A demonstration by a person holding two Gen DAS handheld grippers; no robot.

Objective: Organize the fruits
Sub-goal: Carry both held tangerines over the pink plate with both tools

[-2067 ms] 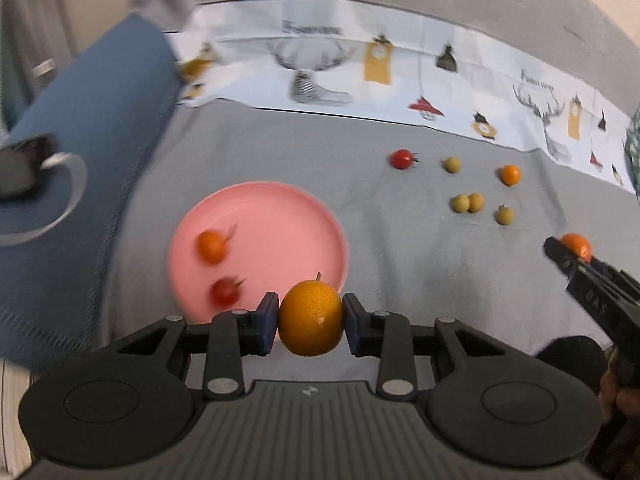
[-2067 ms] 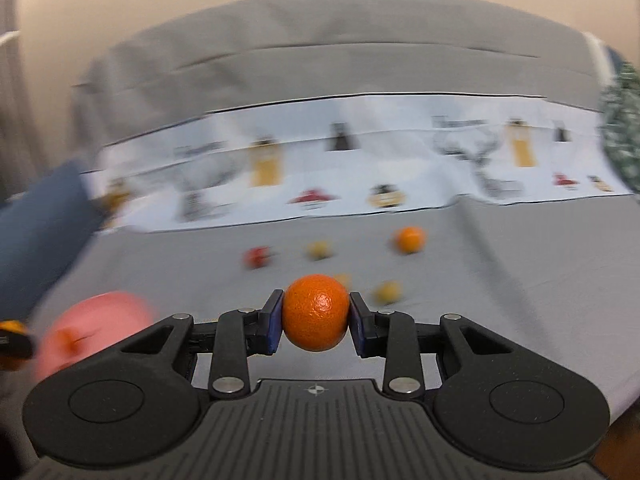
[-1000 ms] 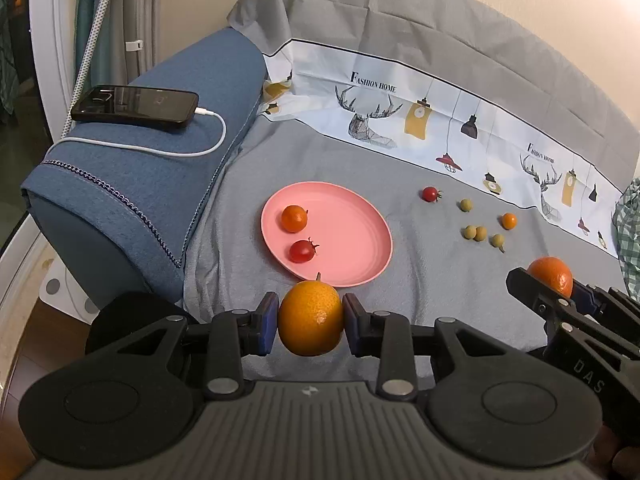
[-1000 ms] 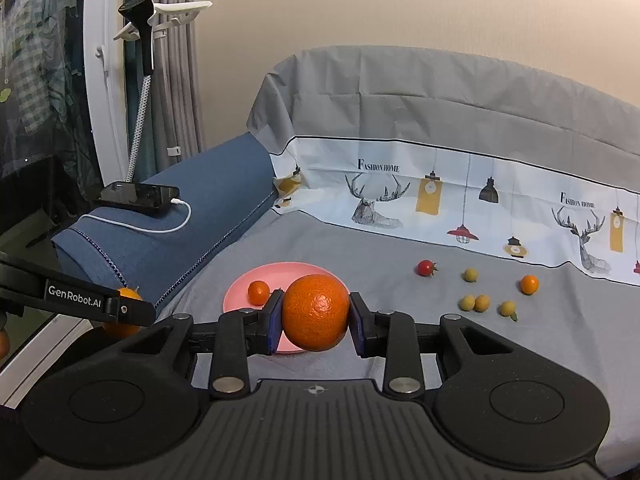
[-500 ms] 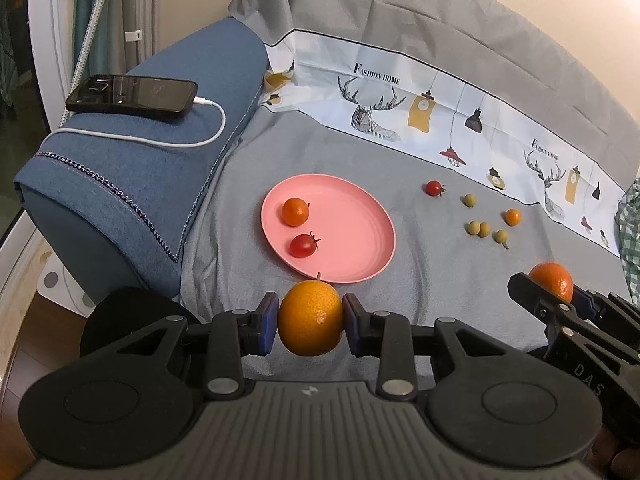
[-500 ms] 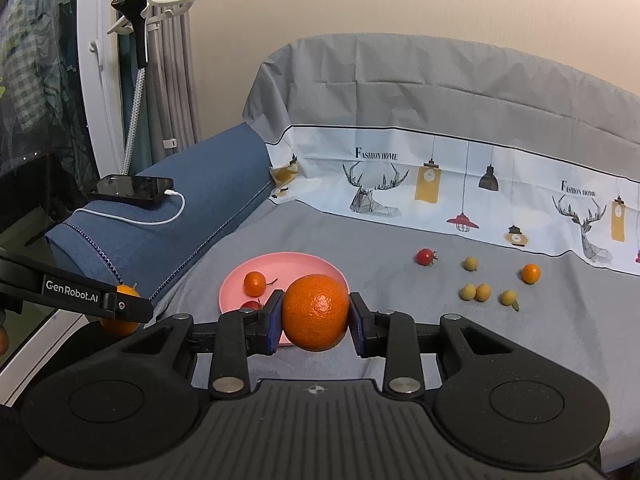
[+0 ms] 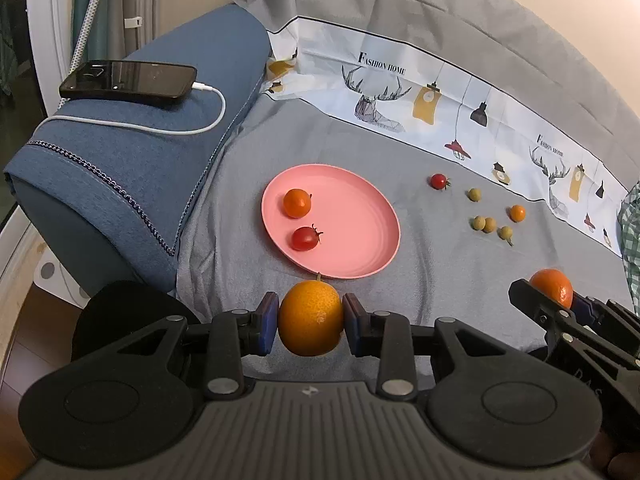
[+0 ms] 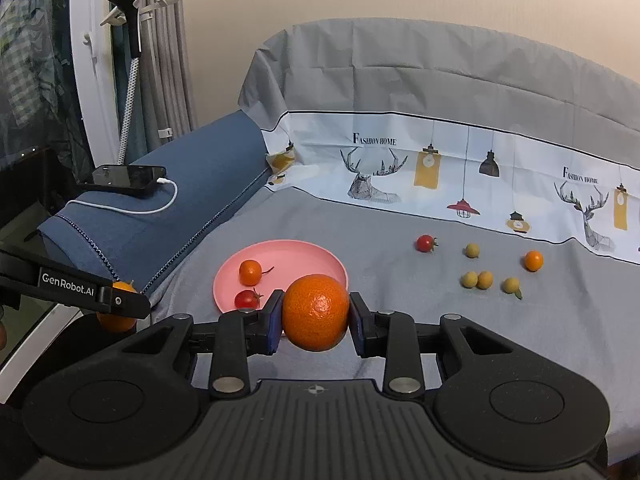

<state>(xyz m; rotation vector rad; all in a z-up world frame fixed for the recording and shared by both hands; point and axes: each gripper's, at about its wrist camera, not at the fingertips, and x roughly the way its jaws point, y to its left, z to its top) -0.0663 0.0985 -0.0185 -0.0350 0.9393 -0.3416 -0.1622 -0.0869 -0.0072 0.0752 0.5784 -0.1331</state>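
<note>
- Left wrist view: the left gripper (image 7: 311, 323) is clamped on a yellow-orange citrus (image 7: 310, 318), its blue pads pressing both sides, just as half a second ago; the fruit hangs above the grey sheet (image 7: 432, 264), just short of the near rim of the pink plate (image 7: 360, 236); the plate holds a small orange tomato (image 7: 297, 203) and a red cherry tomato (image 7: 305, 238); compared with a second ago the plate sits slightly lower in frame and the phone (image 7: 128, 82) on the blue armrest (image 7: 120, 168) looks nearer.
- Right wrist view: the right gripper (image 8: 316, 317) grips a deep-orange mandarin (image 8: 316, 312) between its pads, unchanged; behind it the plate (image 8: 304, 258) shows more of its surface than a second ago; loose on the sheet lie a red tomato (image 8: 426, 243), an orange one (image 8: 533, 261) and four small yellow-green fruits (image 8: 477, 279).
</note>
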